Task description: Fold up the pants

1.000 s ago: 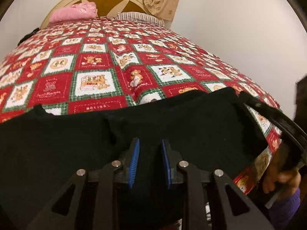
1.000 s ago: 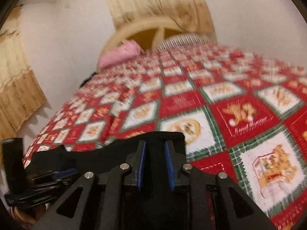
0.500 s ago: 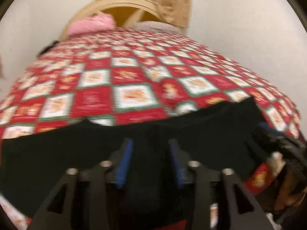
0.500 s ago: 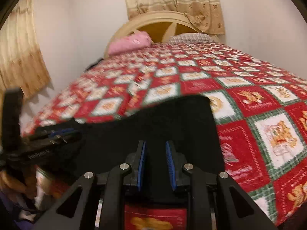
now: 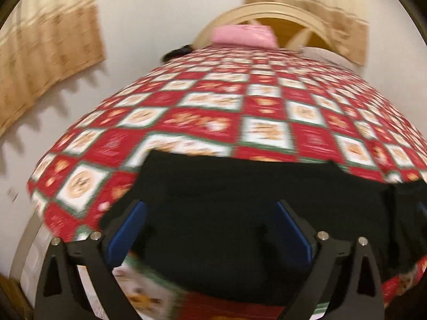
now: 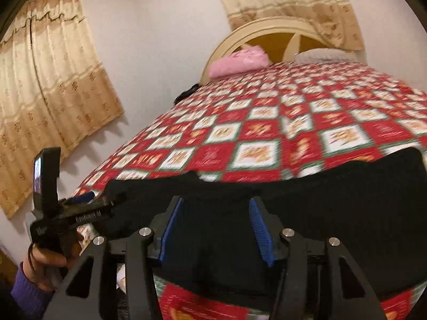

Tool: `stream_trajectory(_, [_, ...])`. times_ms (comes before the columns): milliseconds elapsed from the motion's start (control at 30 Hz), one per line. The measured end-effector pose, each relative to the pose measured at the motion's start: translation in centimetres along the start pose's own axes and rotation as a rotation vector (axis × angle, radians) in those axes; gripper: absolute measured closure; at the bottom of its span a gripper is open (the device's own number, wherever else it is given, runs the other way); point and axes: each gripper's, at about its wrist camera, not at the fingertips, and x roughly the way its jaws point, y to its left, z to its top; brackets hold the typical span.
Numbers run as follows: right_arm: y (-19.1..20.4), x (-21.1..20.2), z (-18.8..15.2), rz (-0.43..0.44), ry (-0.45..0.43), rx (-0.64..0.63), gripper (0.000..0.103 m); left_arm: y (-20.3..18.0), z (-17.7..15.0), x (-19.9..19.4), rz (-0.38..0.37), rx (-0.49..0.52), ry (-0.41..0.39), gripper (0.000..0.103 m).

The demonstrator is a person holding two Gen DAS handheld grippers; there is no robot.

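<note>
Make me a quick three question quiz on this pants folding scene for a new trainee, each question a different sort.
1. True or false: the black pants lie on the red patterned bedspread.
2. The pink pillow sits: A) at the headboard, B) on the pants, C) on the floor.
3. Fill in: the jaws of the left gripper and the right gripper are both ____.

Key: 1 true. 2 A. 3 open; both have just been opening, with pants cloth below them, not pinched.

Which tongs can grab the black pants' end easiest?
Probably the left tongs: just opened, empty, at the pants' end; the right tongs, also just opened, empty, hang over the middle.
</note>
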Motion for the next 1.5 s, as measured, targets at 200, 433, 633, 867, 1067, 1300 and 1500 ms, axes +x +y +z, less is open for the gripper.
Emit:
stream_trajectory(200, [1.9, 3.5, -2.1, 0.029, 0.112, -0.043, 0.050, 3.7, -0.3, 2.0, 0.130, -0.071, 0.046, 0.004])
stream_trajectory(433, [2.3, 4.0, -3.0, 0.015, 0.127, -0.066, 0.049, 3.3, -1.0, 3.5, 0.156, -0.048, 0.091, 0.003])
stream_trajectory(633, [2.6, 2.4, -2.8, 0.021, 0.075, -0.062, 0.049, 2.9, -0.8, 2.8, 0.023, -0.073, 0.071, 0.002])
stream_trajectory(867, [2.8, 1.2, -2.4, 0.022, 0.035, -0.074, 0.049, 2.0, -1.0, 3.1, 0.059, -0.047, 0.073, 0.027])
stream_trajectory(1067, [2.0, 0.8, -2.3, 0.023, 0.024, -0.041, 0.049, 4.0, -1.0, 2.4, 0.041, -0.138, 0.049, 0.078])
stream_trajectory(1300, [1.7, 0.4, -2.3, 0.021, 0.010, -0.025, 0.049, 6.8, -1.5, 2.1, -0.120, -0.279, 0.043, 0.083])
stream_trajectory(1500, [1.8, 0.4, -2.3, 0.024, 0.012, -0.028, 0.049, 8.2, -2.1, 1.9, -0.217, -0.359, 0.044, 0.076])
